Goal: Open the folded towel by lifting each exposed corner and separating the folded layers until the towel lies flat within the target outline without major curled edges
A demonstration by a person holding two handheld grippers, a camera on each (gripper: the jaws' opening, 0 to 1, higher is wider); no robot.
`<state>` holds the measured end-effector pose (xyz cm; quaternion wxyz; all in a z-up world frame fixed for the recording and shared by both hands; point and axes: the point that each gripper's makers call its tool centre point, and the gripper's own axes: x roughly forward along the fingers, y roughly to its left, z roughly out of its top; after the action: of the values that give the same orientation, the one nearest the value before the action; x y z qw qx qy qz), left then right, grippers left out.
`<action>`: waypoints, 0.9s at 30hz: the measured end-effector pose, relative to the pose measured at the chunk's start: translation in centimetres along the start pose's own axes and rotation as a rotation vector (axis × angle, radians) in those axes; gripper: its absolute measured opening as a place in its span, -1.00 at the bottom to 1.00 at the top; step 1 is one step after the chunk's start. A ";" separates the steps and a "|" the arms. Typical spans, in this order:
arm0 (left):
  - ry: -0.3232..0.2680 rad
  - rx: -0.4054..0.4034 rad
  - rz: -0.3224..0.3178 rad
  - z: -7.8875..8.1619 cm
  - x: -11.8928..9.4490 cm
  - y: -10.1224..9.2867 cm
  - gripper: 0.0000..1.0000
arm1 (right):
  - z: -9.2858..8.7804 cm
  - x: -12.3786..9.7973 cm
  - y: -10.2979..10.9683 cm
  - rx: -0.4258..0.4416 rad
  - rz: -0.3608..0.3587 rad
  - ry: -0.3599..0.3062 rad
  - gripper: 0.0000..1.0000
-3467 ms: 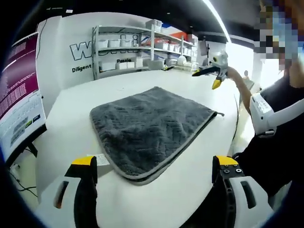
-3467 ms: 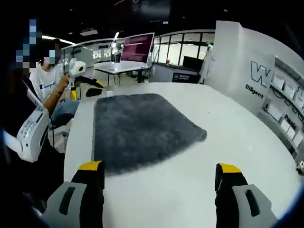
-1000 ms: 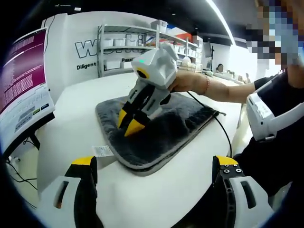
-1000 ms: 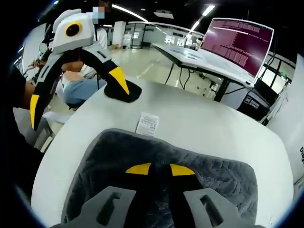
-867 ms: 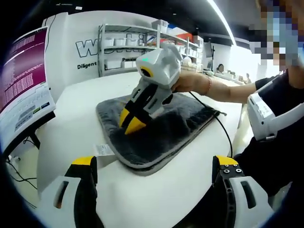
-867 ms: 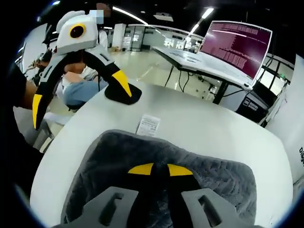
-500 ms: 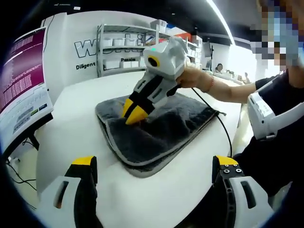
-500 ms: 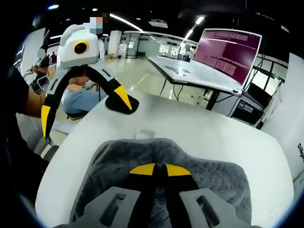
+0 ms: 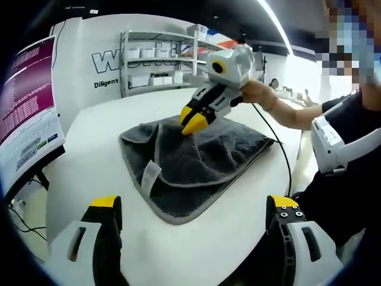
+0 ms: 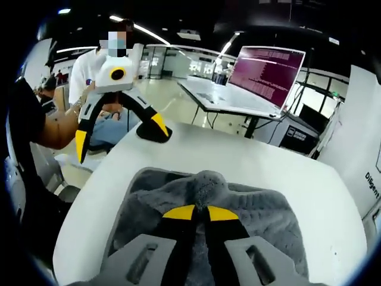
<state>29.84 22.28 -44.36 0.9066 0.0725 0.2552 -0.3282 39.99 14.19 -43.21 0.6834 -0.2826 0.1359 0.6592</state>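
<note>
A white counter (image 9: 101, 137) with a rounded edge carries everything here. In the left gripper view a metal shelving unit (image 9: 156, 61) stacked with white boxes stands against the far wall, beside large lettering (image 9: 113, 59). A monitor (image 9: 27, 116) with a magenta screen sits at the left. In the right gripper view another magenta screen (image 10: 266, 70) rests on a far desk (image 10: 229, 98), under ceiling lights (image 10: 146, 31).

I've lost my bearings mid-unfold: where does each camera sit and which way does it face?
Left gripper view: rides the open left hand-held gripper at the table edge, facing the towel; the right hand-held gripper pinches it.
Right gripper view: above the towel, along its shut jaws, facing the left hand-held gripper.
Shared: towel, table, monitor.
</note>
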 end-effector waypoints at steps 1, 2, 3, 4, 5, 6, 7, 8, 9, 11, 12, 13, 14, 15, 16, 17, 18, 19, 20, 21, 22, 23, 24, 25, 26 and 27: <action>0.002 0.001 -0.001 0.0 0.1 0.0 0.99 | -0.3 -0.4 0.0 0.007 -0.003 0.000 -0.96; 0.004 0.002 -0.002 0.0 0.2 0.0 0.99 | -0.5 -0.8 0.0 0.018 -0.008 -0.002 -0.96; 0.006 0.003 -0.003 0.0 0.3 -0.1 0.99 | -0.7 -1.1 0.0 0.022 -0.012 -0.003 -0.96; 0.007 0.005 -0.003 0.1 0.3 -0.2 0.99 | -1.1 -1.7 0.0 0.030 -0.020 -0.003 -0.96; 0.005 0.008 -0.003 0.2 0.4 -0.2 0.99 | -1.2 -1.9 0.0 0.034 -0.025 -0.003 -0.96; 0.004 0.010 -0.004 0.2 0.4 -0.3 0.99 | -1.4 -2.4 -0.1 0.038 -0.033 -0.005 -0.96; 0.003 0.012 -0.008 0.3 0.5 -0.4 0.99 | -1.7 -2.8 -0.2 0.043 -0.042 -0.006 -0.96; 0.003 0.013 -0.012 0.4 0.6 -0.5 0.99 | -1.9 -3.2 -0.2 0.048 -0.048 -0.006 -0.96; 0.003 0.013 -0.014 0.4 0.7 -0.6 0.99 | -2.2 -3.8 -0.3 0.058 -0.058 -0.009 -0.96; 0.006 0.016 -0.018 0.5 0.9 -0.7 0.99 | -2.6 -4.5 -0.4 0.065 -0.069 -0.011 -0.96; 0.008 0.019 -0.020 0.5 0.9 -0.7 0.99 | -2.9 -5.1 -0.4 0.074 -0.077 -0.011 -0.96; 0.007 0.019 -0.021 0.6 0.9 -0.8 0.99 | -3.1 -5.3 -0.4 0.077 -0.080 -0.011 -0.96; 0.005 0.019 -0.022 0.7 1.0 -0.8 0.99 | -3.6 -5.8 -0.3 0.082 -0.084 -0.005 -0.96; 0.000 0.020 -0.023 0.8 1.0 -0.8 0.99 | -3.9 -6.2 -0.3 0.086 -0.090 0.000 -0.96; -0.001 0.020 -0.023 0.9 1.0 -0.8 0.99 | -4.3 -6.6 -0.4 0.091 -0.099 0.003 -0.96; -0.001 0.019 -0.023 0.9 1.0 -0.8 0.99 | -4.6 -7.1 -0.5 0.096 -0.109 0.004 -0.96; -0.001 0.019 -0.023 0.9 1.1 -0.8 0.99 | -5.0 -7.6 -0.6 0.105 -0.120 0.003 -0.96; 0.001 0.021 -0.024 0.9 1.1 -0.8 0.99 | -5.3 -8.1 -0.8 0.113 -0.130 0.002 -0.96; 0.004 0.021 -0.023 0.8 1.2 -0.8 0.99 | -5.5 -8.4 -0.9 0.118 -0.137 0.002 -0.96; 0.007 0.021 -0.022 0.7 1.2 -0.7 0.99 | -5.7 -8.9 -1.0 0.126 -0.149 0.000 -0.95; 0.009 0.021 -0.023 0.7 1.2 -0.7 0.99 | -6.1 -9.3 -1.1 0.134 -0.158 0.000 -0.95; 0.010 0.021 -0.024 0.7 1.3 -0.7 0.99 | -6.4 -9.8 -1.2 0.142 -0.168 0.003 -0.95; 0.010 0.020 -0.025 0.7 1.3 -0.7 0.99 | -6.9 -10.3 -1.3 0.151 -0.179 0.007 -0.95; 0.010 0.019 -0.024 0.7 1.3 -0.7 0.99 | -7.3 -10.8 -1.3 0.158 -0.187 0.010 -0.95; 0.008 0.019 -0.024 0.7 1.3 -0.7 0.99 | -7.6 -11.2 -1.5 0.166 -0.195 0.011 -0.95; 0.007 0.020 -0.024 0.8 1.3 -0.7 0.99 | -7.8 -11.7 -1.6 0.174 -0.203 0.009 -0.95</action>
<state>30.57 20.74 -44.35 0.9009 0.0796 0.2560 -0.3415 41.89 0.20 -42.64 0.7680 -0.2376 0.1661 0.5711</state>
